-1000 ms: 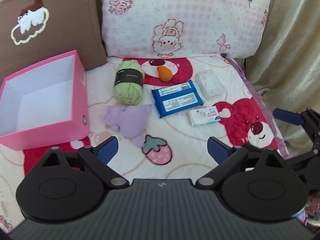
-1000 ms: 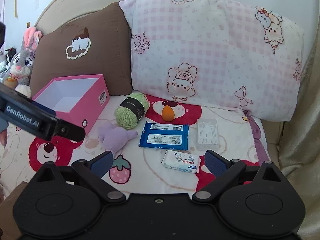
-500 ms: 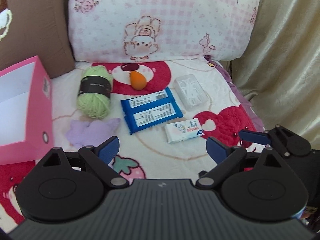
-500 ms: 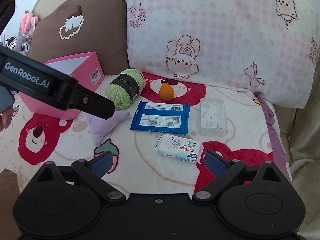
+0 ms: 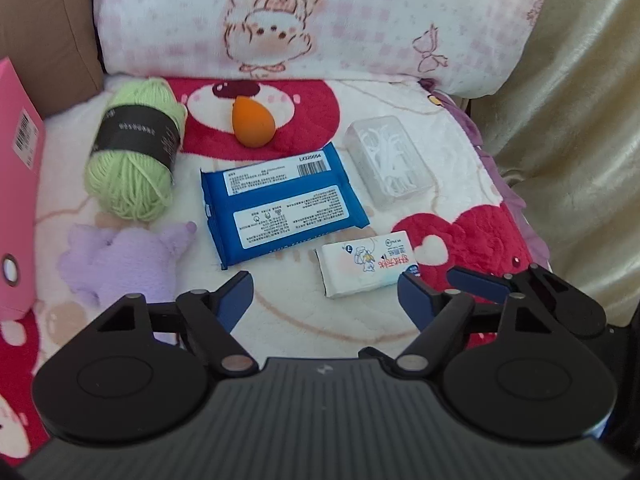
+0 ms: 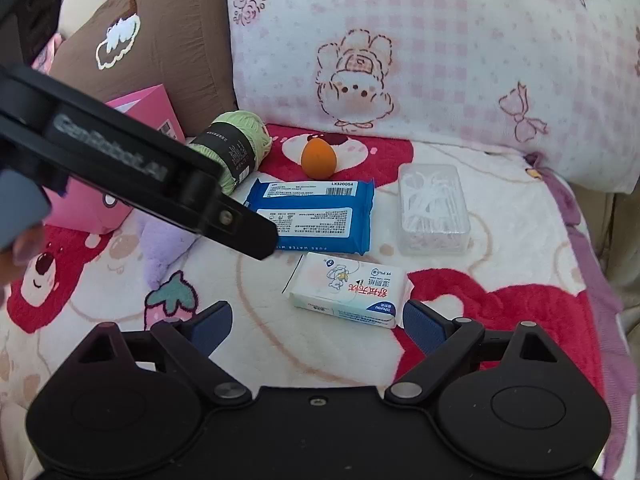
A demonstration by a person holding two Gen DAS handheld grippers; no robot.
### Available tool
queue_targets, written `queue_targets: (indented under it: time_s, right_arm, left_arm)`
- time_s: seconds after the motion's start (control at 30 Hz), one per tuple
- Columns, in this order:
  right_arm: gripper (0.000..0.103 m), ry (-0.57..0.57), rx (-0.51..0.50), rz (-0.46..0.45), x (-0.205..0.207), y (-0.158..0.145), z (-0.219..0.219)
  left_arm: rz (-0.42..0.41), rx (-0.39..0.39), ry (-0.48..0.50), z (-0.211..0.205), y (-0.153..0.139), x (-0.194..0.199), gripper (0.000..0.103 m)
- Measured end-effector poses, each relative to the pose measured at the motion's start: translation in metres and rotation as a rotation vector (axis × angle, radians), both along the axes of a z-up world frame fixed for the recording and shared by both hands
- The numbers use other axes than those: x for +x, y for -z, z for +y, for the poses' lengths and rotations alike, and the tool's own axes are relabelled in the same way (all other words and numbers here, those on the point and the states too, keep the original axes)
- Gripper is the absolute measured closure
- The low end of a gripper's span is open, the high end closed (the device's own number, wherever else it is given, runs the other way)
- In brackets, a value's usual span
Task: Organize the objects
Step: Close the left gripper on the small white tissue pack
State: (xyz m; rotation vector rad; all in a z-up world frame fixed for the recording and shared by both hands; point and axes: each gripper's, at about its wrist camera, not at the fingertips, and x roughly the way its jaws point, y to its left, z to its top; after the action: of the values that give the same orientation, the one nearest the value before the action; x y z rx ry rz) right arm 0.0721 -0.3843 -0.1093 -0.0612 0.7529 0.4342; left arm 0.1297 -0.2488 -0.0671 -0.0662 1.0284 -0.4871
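Here the blue wipes pack (image 5: 280,204) lies flat, long axis left-right

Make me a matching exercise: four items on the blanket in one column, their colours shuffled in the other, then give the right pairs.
Things:
1. yarn
2. sponge
3. wipes pack
4. plush toy

Colours:
A. blue
B. purple
C. green
D. orange

Pairs: 1-C, 2-D, 3-A, 4-B
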Motion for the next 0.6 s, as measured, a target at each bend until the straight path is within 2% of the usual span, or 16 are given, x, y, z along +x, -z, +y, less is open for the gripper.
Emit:
queue_targets:
  time_s: [0.1,0.2,0.33,0.43,0.6]
  right_arm:
    - [0.009,0.001,-0.019,-0.012,0.003,0.006,0.002]
    - [0.009,0.0,-0.028,-0.008,0.01,0.011,0.0]
    - [0.01,0.016,-0.026,0.005,0.018,0.019,-0.004]
    - [0.011,0.019,-0.022,0.012,0.023,0.023,-0.005]
    - [0.019,0.024,-0.005,0.029,0.032,0.03,-0.004]
  left_arm:
    - [0.028,-0.016,-0.018,-0.002,0.016,0.009,0.041]
    - [0.054,-0.005,-0.021,-0.007,0.029,0.014,0.044]
    - [0.088,-0.057,-0.032,-0.01,0.043,0.021,0.044]
    - [0.107,-0.095,-0.043,-0.013,0.051,0.029,0.05]
    - [0.152,-0.19,-0.067,-0.009,0.061,0.04,0.076]
